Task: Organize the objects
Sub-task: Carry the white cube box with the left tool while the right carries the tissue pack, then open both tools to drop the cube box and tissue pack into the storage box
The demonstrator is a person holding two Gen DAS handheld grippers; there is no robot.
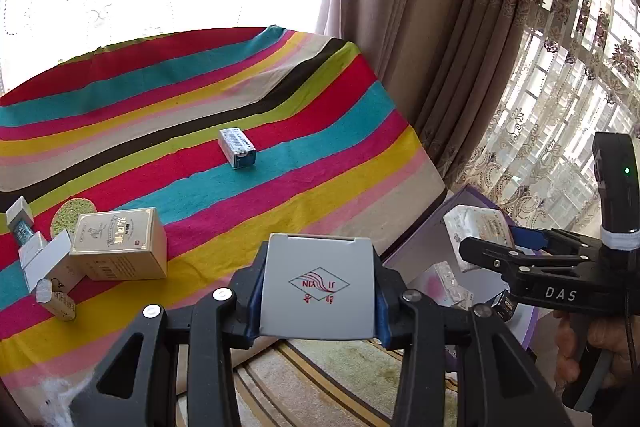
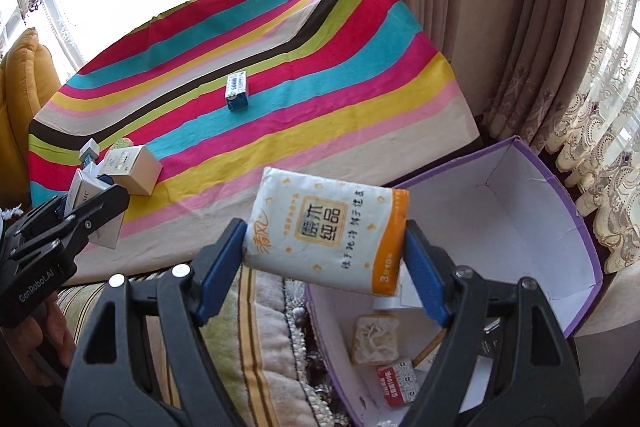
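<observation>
Striped cotton in red, teal, yellow, pink, lime and brown covered the table (image 1: 248, 195), its weave flat with a few soft creases. On the cloth lay 1 small blue-and-white carton (image 1: 237, 148) near the middle, alone. At the left edge sat 1 squarish gold-printed cardboard box (image 1: 120, 245), with 1 slim teal-and-white carton (image 1: 20, 223) and 1 opened white carton (image 1: 44, 259), flaps loose, just beside it. A fuzzy green round pad (image 1: 72, 215) lay partly behind the gold box.

The left gripper (image 1: 318, 291) pinched a matte grey flat box (image 1: 316, 287) with a red diamond logo, its blue pads pressed on both side edges, held off the near edge of the table.

The right gripper (image 2: 326, 239) clamped a soft plastic tissue pack (image 2: 324, 231), white with an orange band, slightly tilted, above the near left rim of a purple-edged cardboard bin (image 2: 520, 219) with white inner walls. Inside the bin, 1 coarse beige sponge-like block (image 2: 374, 339) and 1 small red-and-white packet (image 2: 398, 381) rested on its floor.

A striped woven rug (image 2: 240, 327) lay below, and heavy beige curtains (image 2: 460, 7) hung at the right.
</observation>
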